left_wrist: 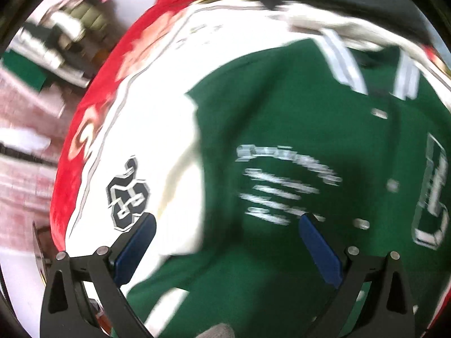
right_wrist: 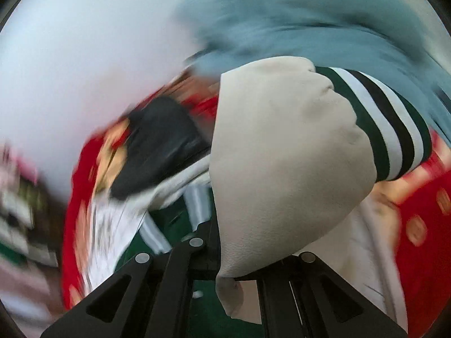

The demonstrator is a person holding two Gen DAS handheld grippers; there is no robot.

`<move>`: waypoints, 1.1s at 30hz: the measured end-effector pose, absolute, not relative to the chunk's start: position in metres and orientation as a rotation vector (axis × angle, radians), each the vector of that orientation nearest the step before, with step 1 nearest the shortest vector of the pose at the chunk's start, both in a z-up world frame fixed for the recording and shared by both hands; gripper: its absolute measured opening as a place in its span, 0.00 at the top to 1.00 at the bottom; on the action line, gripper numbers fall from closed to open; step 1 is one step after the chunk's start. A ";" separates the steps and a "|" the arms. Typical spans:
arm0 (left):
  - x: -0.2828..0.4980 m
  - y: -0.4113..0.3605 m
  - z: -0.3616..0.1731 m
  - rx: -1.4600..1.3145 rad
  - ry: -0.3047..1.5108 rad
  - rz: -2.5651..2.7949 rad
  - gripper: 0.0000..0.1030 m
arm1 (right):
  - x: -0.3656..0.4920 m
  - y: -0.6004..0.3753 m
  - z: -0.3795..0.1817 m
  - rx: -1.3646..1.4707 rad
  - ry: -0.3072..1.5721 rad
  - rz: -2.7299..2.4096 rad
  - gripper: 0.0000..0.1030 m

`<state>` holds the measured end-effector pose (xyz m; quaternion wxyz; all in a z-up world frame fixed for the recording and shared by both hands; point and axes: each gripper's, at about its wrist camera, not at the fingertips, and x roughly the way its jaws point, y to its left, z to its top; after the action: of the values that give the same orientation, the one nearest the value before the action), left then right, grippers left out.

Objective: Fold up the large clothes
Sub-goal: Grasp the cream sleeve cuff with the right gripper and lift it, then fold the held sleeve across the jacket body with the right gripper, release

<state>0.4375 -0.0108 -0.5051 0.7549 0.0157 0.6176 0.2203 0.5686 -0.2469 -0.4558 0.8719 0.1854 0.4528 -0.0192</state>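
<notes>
Fingers of the left gripper (left_wrist: 227, 226) are spread wide above the green jacket (left_wrist: 296, 129), gripping nothing. Right gripper (right_wrist: 239, 256) pinches the jacket's cream sleeve (right_wrist: 282, 146). Beneath lies a red blanket (left_wrist: 93, 118).

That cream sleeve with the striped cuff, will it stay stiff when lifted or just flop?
Probably floppy: the cream sleeve bulges and creases where the right gripper pinches it. Its striped cuff looks thick, so it likely droops. The jacket seems padded, so fairly heavy.
</notes>
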 end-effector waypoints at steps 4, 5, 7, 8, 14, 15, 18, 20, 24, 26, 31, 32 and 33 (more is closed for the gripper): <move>0.425 0.043 -0.523 -0.012 1.366 0.572 0.00 | 0.598 -0.099 -0.520 0.079 1.084 0.176 0.98; 0.422 0.052 -0.527 -0.018 1.375 0.585 0.00 | 0.597 -0.073 -0.537 0.017 1.110 0.211 0.97; 0.417 0.069 -0.535 -0.031 1.393 0.605 0.00 | 0.589 -0.018 -0.580 -0.150 1.181 0.281 0.97; 0.414 0.074 -0.538 -0.032 1.402 0.611 0.00 | 0.583 -0.007 -0.597 -0.194 1.204 0.298 0.96; 0.408 0.081 -0.524 -0.051 1.395 0.588 0.00 | 0.565 -0.033 -0.623 0.074 1.428 0.429 0.47; 0.407 0.081 -0.519 -0.065 1.394 0.584 0.00 | 0.562 -0.045 -0.615 0.128 1.427 0.443 0.44; 0.408 0.078 -0.504 -0.107 1.394 0.556 0.00 | 0.537 -0.104 -0.579 0.331 1.382 0.480 0.44; 0.416 0.064 -0.495 -0.118 1.395 0.523 0.00 | 0.516 -0.149 -0.566 0.395 1.382 0.377 0.44; 0.447 0.030 -0.485 -0.078 1.359 0.427 0.00 | 0.476 -0.239 -0.580 0.353 1.445 -0.018 0.44; 0.467 0.007 -0.486 -0.038 1.338 0.366 0.00 | 0.457 -0.281 -0.596 0.334 1.493 -0.197 0.44; 0.511 -0.060 -0.506 0.128 1.290 0.262 0.00 | 0.424 -0.321 -0.620 0.301 1.593 -0.236 0.44; 0.520 -0.071 -0.513 0.184 1.279 0.268 0.00 | 0.419 -0.319 -0.624 0.261 1.599 -0.233 0.44; 0.528 -0.078 -0.521 0.231 1.274 0.278 0.00 | 0.415 -0.318 -0.628 0.236 1.602 -0.232 0.44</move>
<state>0.5283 -0.0779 -0.5207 0.7886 0.1070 0.5916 0.1289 0.4149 -0.3176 -0.6278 0.6839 0.1054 0.7145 -0.1034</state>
